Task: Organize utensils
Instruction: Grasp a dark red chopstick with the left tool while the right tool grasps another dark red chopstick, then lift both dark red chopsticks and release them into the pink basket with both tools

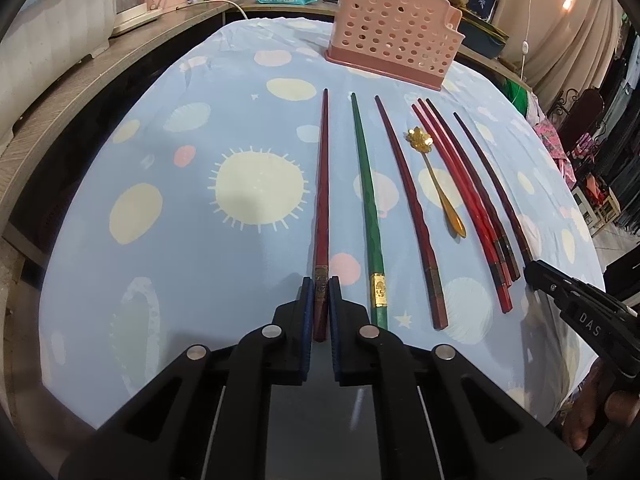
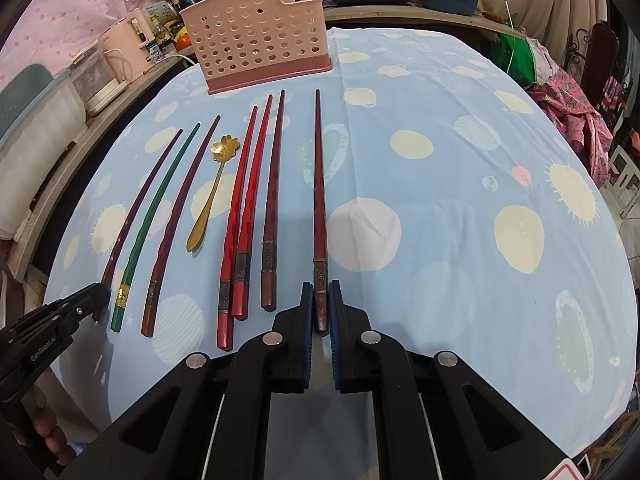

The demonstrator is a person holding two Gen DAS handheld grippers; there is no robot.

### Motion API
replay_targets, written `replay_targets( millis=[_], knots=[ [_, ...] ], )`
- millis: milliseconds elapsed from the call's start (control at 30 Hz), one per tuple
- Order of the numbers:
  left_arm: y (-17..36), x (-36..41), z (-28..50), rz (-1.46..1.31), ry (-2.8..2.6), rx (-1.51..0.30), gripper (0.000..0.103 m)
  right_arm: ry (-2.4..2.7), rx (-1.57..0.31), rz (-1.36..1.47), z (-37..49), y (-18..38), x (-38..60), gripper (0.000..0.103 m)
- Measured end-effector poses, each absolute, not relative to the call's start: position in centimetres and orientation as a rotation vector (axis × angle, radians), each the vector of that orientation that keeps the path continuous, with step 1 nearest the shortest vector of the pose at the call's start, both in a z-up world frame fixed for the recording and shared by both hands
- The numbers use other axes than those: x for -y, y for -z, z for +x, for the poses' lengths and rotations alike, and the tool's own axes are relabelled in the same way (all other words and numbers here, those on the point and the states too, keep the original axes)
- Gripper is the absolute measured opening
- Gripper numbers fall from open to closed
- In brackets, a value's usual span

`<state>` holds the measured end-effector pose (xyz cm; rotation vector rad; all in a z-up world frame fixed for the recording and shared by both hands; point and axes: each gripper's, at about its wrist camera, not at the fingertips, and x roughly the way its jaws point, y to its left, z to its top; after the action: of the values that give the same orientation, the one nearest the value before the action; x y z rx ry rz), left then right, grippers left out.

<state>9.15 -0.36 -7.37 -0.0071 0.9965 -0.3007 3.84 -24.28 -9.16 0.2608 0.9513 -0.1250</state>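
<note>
Left gripper (image 1: 321,292) pinching leftmost chopstick (image 1: 322,184), right gripper (image 2: 321,294) pinching rightmost chopstick (image 2: 318,184), each by its butt. Lift level; drop tips-first into basket (image 2: 256,40).

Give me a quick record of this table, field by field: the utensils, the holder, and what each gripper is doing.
surface: blue patterned tablecloth
chopsticks: seven, lying in a row, tips toward the holder
odd colour: green chopstick
spoon: gold spoon, lying among the chopsticks
holder: pink perforated holder, upright at the far side
left gripper: straddles the leftmost chopstick at its thick end; grip unclear
right gripper: straddles the rightmost chopstick likewise; grip unclear
</note>
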Motion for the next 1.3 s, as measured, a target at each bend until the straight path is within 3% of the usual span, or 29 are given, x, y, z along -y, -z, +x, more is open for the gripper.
replay_targets(
  millis=[600,1300],
  knots=[
    [-0.1,-0.7,10.1,-0.084,0.303,-0.831,0.007,0.119,-0.757,0.316,3.2,1.8,26.8,0.007],
    [-10.1,-0.1,16.8,-0.118,0.281,-0.578,0.007,0.097,-0.556,0.365,8.2,-6.7,30.9,0.007]
  ],
)
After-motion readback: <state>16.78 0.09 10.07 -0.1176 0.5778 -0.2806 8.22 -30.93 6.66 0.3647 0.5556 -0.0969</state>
